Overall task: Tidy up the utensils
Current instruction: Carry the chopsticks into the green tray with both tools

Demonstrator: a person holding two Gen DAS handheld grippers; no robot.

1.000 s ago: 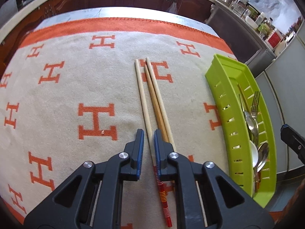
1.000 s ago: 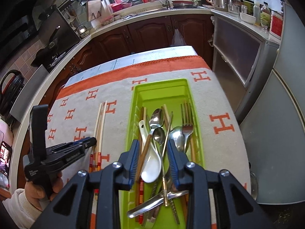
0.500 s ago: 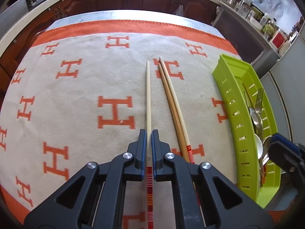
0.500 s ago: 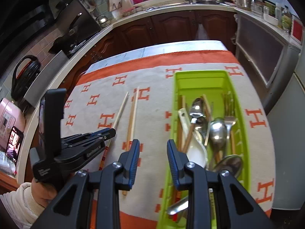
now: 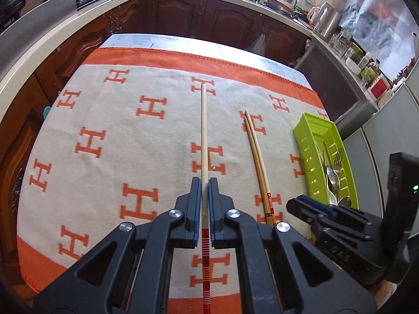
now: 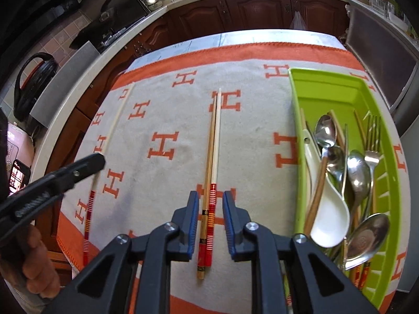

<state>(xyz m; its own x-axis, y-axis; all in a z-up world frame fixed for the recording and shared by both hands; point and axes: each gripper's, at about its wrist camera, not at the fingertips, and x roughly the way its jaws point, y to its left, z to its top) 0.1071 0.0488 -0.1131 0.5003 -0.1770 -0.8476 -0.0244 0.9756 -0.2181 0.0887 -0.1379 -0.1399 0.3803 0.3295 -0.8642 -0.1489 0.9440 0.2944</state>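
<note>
Left wrist view: the left gripper [image 5: 205,196] had its jaws clamped on a single chopstick [image 5: 203,130], which ran straight away from the camera over the orange-and-cream cloth [image 5: 104,120]. The red-banded end of the chopstick lay on the near side of the pads. To the right, a pair of chopsticks [image 5: 258,162] lay side by side on the cloth, touching each other. Further right stood the green tray [image 5: 311,157], holding spoons and a fork. The right gripper [image 5: 301,204] entered from the right edge, near the pair.

Right wrist view: the right gripper [image 6: 210,214] had just been closing. Its jaws stood apart, one on each side of the pair of chopsticks [image 6: 213,157], with a gap to each pad. The green tray [image 6: 387,183] stood to the right, holding a white spoon [image 6: 327,209], metal spoons, a fork and further chopsticks. At left, the left gripper [image 6: 94,161] held the single chopstick [image 6: 110,136]; a hand [image 6: 34,261] showed at the lower left.
</note>
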